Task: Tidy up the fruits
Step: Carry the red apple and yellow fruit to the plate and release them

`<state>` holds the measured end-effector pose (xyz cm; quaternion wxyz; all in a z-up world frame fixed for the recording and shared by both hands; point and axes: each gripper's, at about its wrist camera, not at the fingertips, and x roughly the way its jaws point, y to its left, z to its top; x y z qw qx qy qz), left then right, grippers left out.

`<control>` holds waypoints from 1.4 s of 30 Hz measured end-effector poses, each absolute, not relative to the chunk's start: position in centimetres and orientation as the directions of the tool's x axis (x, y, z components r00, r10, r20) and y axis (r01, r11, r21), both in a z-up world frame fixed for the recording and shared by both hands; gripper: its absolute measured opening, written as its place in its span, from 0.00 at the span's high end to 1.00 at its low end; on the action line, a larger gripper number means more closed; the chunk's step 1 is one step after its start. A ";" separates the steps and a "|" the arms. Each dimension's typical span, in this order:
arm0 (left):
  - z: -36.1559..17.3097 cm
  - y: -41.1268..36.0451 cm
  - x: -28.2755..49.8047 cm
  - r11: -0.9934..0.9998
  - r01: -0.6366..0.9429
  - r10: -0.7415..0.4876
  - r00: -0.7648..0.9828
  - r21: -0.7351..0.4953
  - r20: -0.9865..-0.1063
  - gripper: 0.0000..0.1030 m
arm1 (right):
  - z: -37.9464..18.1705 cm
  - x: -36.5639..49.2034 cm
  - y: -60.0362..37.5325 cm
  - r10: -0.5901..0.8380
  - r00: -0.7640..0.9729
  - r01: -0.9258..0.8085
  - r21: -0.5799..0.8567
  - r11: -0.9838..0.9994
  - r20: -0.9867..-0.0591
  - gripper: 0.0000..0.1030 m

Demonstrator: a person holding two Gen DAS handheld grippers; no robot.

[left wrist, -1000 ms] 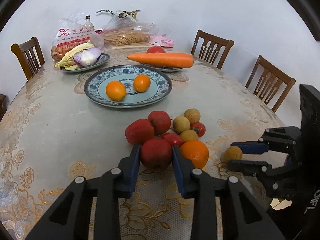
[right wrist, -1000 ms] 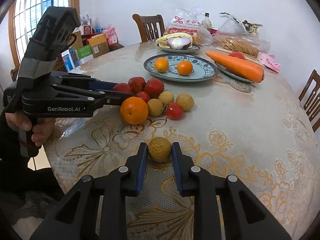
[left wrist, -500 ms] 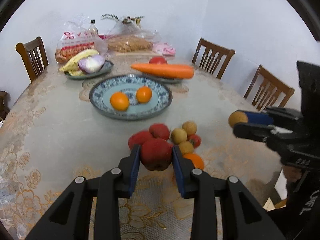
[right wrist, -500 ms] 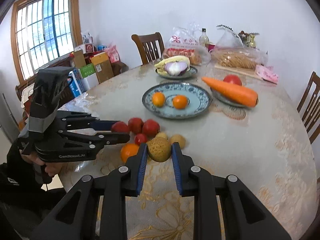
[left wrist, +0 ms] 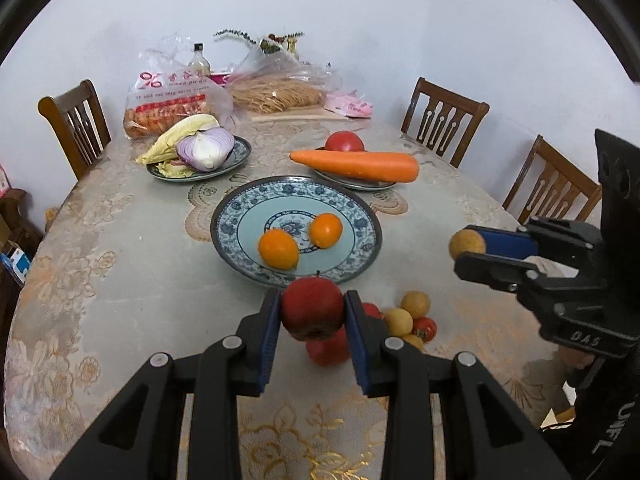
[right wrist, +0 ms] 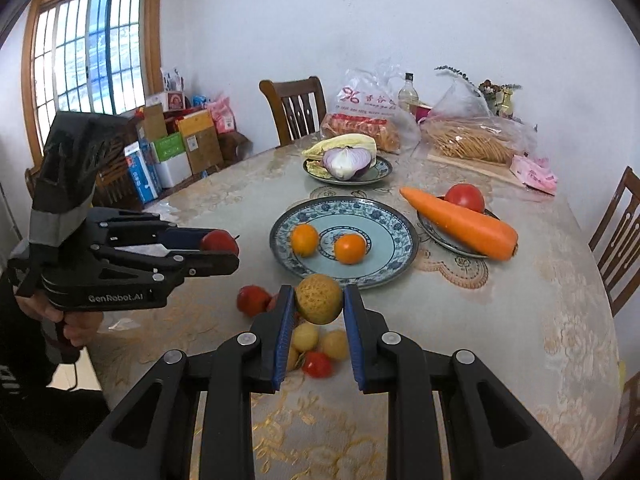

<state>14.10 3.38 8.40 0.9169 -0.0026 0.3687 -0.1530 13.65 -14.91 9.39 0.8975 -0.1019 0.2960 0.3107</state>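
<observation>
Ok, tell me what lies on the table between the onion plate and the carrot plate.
Nothing: that stretch of tablecloth is bare between the onion plate and the carrot plate. The right wrist view shows it best; the left wrist view agrees.

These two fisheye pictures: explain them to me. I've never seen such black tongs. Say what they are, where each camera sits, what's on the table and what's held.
A person holds a two-finger gripper in each hand, with a camera on each looking along its fingers. The left wrist view shows the left gripper shut on a red apple. The right wrist view shows the right gripper shut on a rough yellow fruit. Both fruits are lifted clear of the table. On it: a blue patterned plate with two oranges, a small pile of loose fruit, a carrot and an onion on other plates.
</observation>
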 end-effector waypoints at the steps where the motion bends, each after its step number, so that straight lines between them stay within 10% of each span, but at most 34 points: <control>1: 8.4 3.4 14.5 0.955 0.274 -0.274 0.681 -0.111 -0.679 0.68 | 9.3 14.3 -14.6 0.488 0.632 -0.616 -0.008 0.788 -0.602 0.75; 42: 3.1 2.2 22.8 0.951 0.297 -0.259 0.604 -0.089 -0.754 0.68 | 3.5 23.6 -9.9 0.390 0.534 -0.601 -0.012 0.799 -0.751 0.75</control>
